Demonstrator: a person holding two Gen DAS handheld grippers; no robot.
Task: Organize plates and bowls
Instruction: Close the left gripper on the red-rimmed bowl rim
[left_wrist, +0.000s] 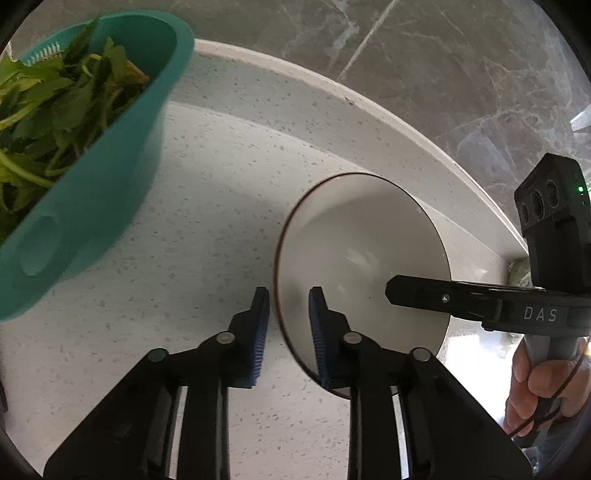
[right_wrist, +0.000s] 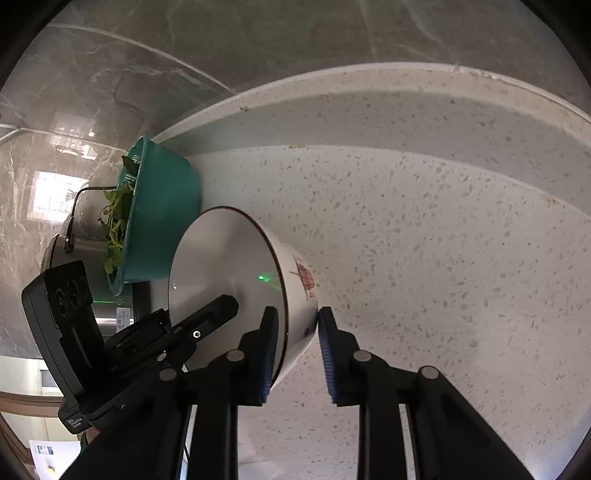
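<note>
White ceramic bowl with a thin dark-brown rim (left_wrist: 354, 266) sits on the pale speckled stone counter (left_wrist: 184, 258), near the counter's raised back edge. A red printed mark shows on its outer wall in the right wrist view.

Left gripper (left_wrist: 289, 325): blue ribbed pads straddle the bowl's rim on one side, one pad outside the wall, one inside, pinching the rim.

Right gripper (right_wrist: 297, 347): same hold on the opposite side of the rim, one blue pad inside the bowl, the other against the outer wall just beside the red mark. From the left wrist view its black finger reaches over the bowl's interior, and a person's hand (left_wrist: 543, 384) wraps its handle.

Teal plastic colander full of green leafy stems (left_wrist: 92, 166) stands just beside the bowl. Behind it, a stainless steel pot with a wire handle (right_wrist: 85, 258), partly hidden. Dark veined marble wall (left_wrist: 443, 74) behind the counter.
</note>
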